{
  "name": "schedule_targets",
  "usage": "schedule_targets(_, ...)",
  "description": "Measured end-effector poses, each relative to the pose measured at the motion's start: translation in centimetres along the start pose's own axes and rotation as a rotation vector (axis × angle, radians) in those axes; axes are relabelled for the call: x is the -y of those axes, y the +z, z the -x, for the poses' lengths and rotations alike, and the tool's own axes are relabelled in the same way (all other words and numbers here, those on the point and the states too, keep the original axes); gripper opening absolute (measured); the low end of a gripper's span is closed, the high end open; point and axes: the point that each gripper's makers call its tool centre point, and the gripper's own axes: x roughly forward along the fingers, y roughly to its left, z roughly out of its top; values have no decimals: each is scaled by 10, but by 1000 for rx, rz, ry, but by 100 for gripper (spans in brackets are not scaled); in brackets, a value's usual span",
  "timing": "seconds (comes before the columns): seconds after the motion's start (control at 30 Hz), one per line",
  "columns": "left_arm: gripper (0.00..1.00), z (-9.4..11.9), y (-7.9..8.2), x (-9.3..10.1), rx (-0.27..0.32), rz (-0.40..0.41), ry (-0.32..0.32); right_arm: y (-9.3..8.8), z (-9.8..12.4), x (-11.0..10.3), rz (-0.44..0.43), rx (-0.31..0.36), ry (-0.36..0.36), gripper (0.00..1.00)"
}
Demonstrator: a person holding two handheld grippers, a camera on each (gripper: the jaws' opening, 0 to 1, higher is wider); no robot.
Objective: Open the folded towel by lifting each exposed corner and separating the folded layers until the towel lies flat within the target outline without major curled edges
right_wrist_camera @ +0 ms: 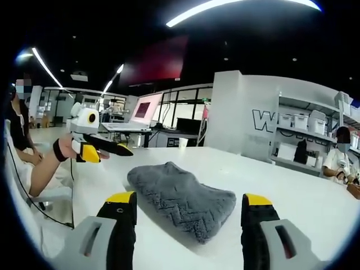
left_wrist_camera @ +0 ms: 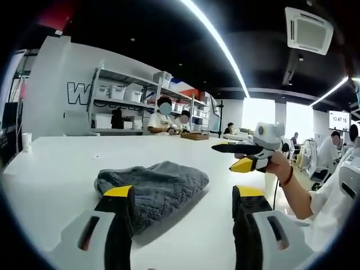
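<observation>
A grey towel (left_wrist_camera: 154,185) lies folded in a thick bundle on the white table (left_wrist_camera: 67,157). In the left gripper view my left gripper (left_wrist_camera: 184,194) is open, its yellow-tipped jaws wide apart, the left one just in front of the towel's near edge. My right gripper (left_wrist_camera: 224,157) hovers open above the table to the right, held in a hand. The right gripper view has the towel (right_wrist_camera: 183,199) straight ahead between the spread jaws of my right gripper (right_wrist_camera: 189,199). The left gripper (right_wrist_camera: 115,156) hangs beyond the towel's far left end. Neither touches the towel.
Shelves (left_wrist_camera: 124,93) with white boxes line the back wall, and people sit at the table's far end near a wooden tray (left_wrist_camera: 194,135). A white cup (left_wrist_camera: 26,142) stands at the far left. The person's forearm (left_wrist_camera: 292,194) reaches in from the right.
</observation>
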Motion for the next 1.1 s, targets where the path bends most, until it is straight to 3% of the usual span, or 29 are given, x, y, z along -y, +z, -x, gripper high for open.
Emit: schedule_targets(1.1,71,-17,-8,-17,-41,39,10,-6,-20,14,-46,-30,-19,70)
